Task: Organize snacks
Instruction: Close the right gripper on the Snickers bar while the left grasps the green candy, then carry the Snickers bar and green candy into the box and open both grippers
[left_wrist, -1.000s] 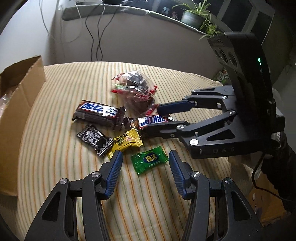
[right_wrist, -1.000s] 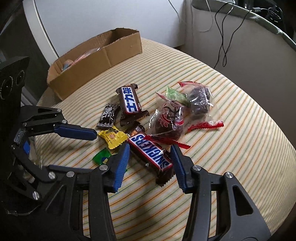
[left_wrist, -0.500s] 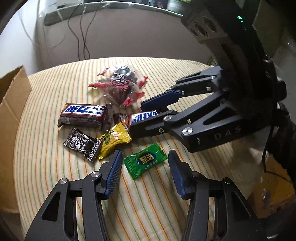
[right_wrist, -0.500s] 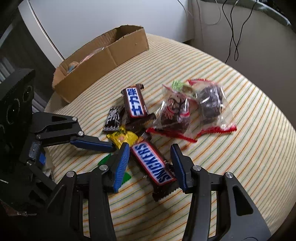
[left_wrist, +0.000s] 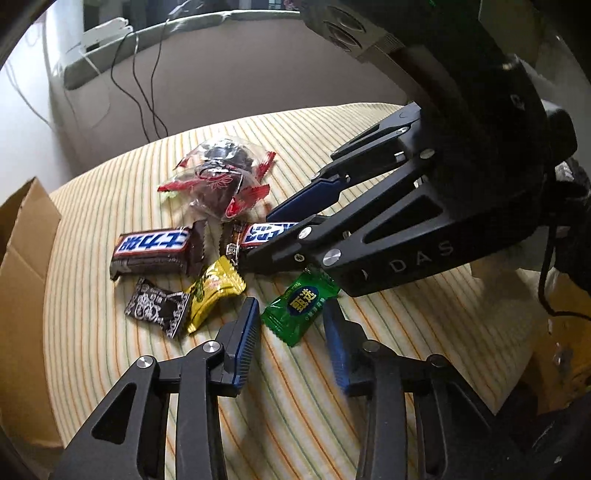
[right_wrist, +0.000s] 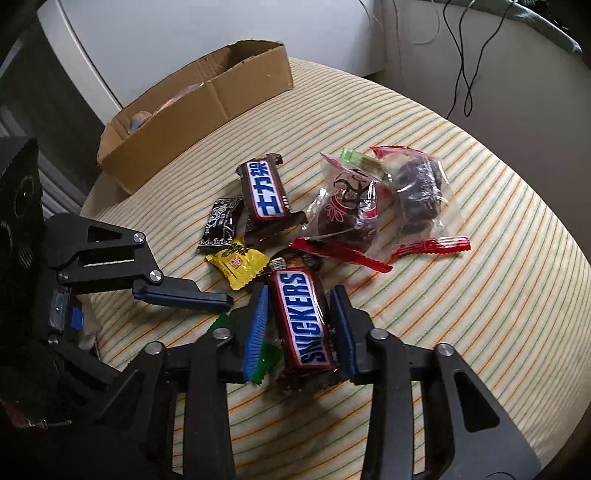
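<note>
On the striped cloth (right_wrist: 461, 332): two chocolate bars, three small candies (black (left_wrist: 157, 308), yellow (left_wrist: 214, 291), green (left_wrist: 299, 308)), two clear bags of dark sweets (right_wrist: 384, 199), one cardboard box (right_wrist: 199, 92). Left claw (left_wrist: 291, 325): closing, green candy between its pads, not yet pinched. Right claw (right_wrist: 299, 328): closing, pads about against the near bar (right_wrist: 304, 325); the other bar (right_wrist: 266, 192) lies untouched.

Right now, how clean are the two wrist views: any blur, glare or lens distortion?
Left wrist view: strong fisheye bend and dark corners; green candy label sharp; clear-wrapped snacks slightly smeared. Right wrist view: same bend; soft daylight sheen on the Snickers bar, lettering legible; cardboard box softer.
</note>
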